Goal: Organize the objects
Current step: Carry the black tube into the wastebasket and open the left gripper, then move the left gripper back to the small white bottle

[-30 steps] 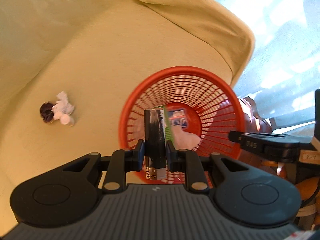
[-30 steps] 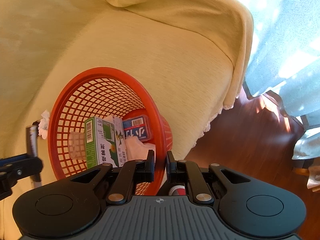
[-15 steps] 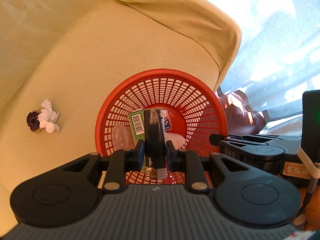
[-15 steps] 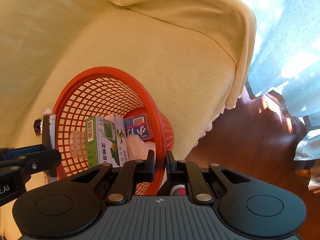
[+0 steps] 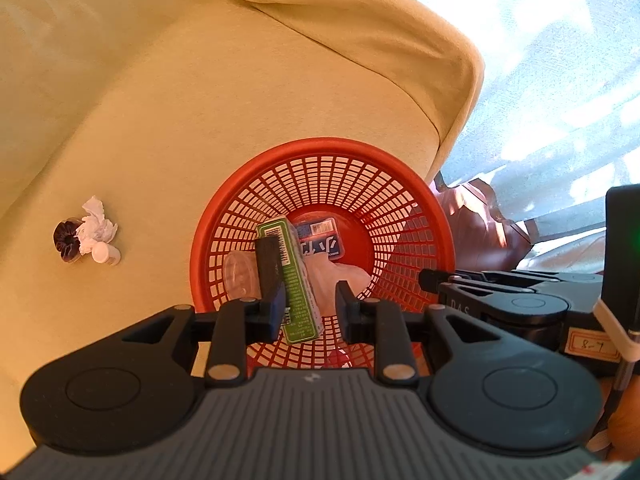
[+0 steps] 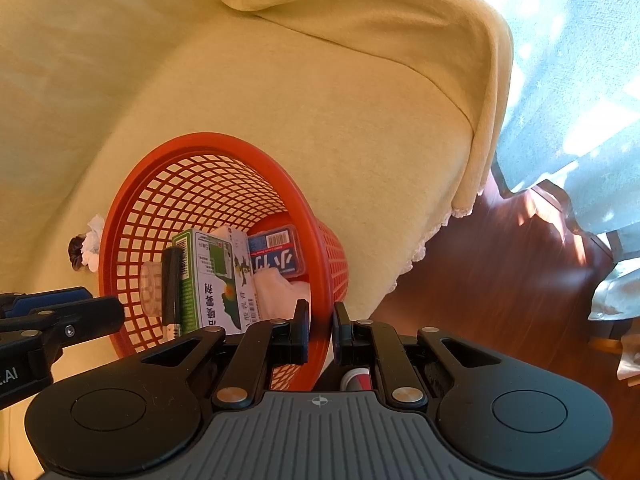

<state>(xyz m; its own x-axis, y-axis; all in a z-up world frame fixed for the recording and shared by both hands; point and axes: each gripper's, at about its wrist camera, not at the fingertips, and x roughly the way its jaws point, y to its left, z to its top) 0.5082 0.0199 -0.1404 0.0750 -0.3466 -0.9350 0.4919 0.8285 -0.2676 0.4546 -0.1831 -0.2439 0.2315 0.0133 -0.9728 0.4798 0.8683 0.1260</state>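
Far left on the yellow sofa cover (image 5: 168,128), well apart from the red mesh basket (image 5: 404,184), lie a dark scrunchie (image 5: 66,241), crumpled white tissue (image 5: 96,226) and a small white bottle (image 5: 105,254), likely the next pickups. The left gripper (image 5: 310,308) is nearer them, jaws spread wide and empty above the basket; a dark tube (image 5: 269,268) stands inside beside the green box (image 5: 294,280). The right gripper (image 6: 320,330) pinches the basket's rim, jaws narrow

A yellow sofa cover (image 6: 320,92) drapes the seat; beside its lace-edged corner lies dark wooden floor (image 6: 500,288), with what seems a pale curtain (image 6: 580,60) beyond.
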